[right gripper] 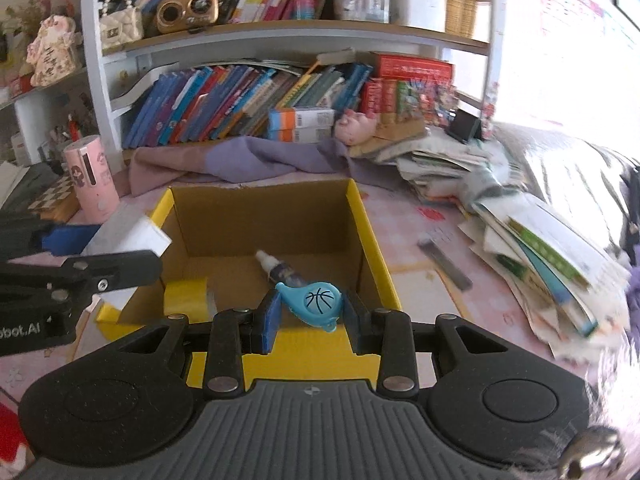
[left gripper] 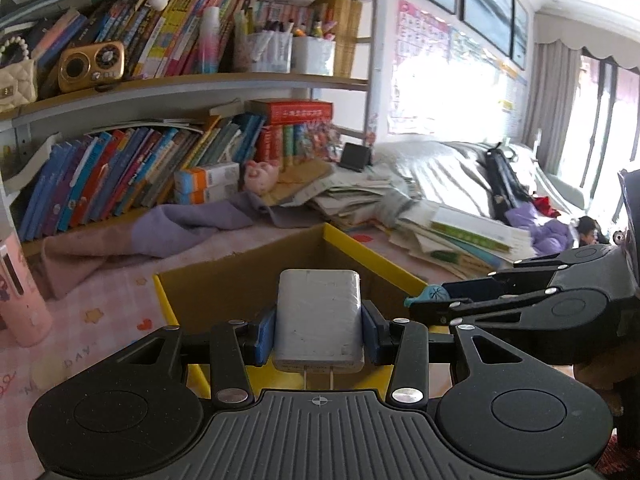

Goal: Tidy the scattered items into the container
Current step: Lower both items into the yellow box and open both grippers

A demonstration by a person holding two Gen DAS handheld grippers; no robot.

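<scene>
Bookshelves back a pink bench; left fingers (left gripper: 318,330) clamp a charger (left gripper: 319,316), right fingers (right gripper: 310,314) pinch a blue whistle (right gripper: 314,300), both probably poised to drop into the box (right gripper: 372,236).

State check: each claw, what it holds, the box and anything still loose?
left claw: shut on white charger, above box
white charger: gripped, prongs toward the camera
right claw: shut on blue whistle, above box
blue whistle: gripped
yellow box: open, upright
small bottle: lying in box
grey bar: loose on the pink table cover, right of box
</scene>
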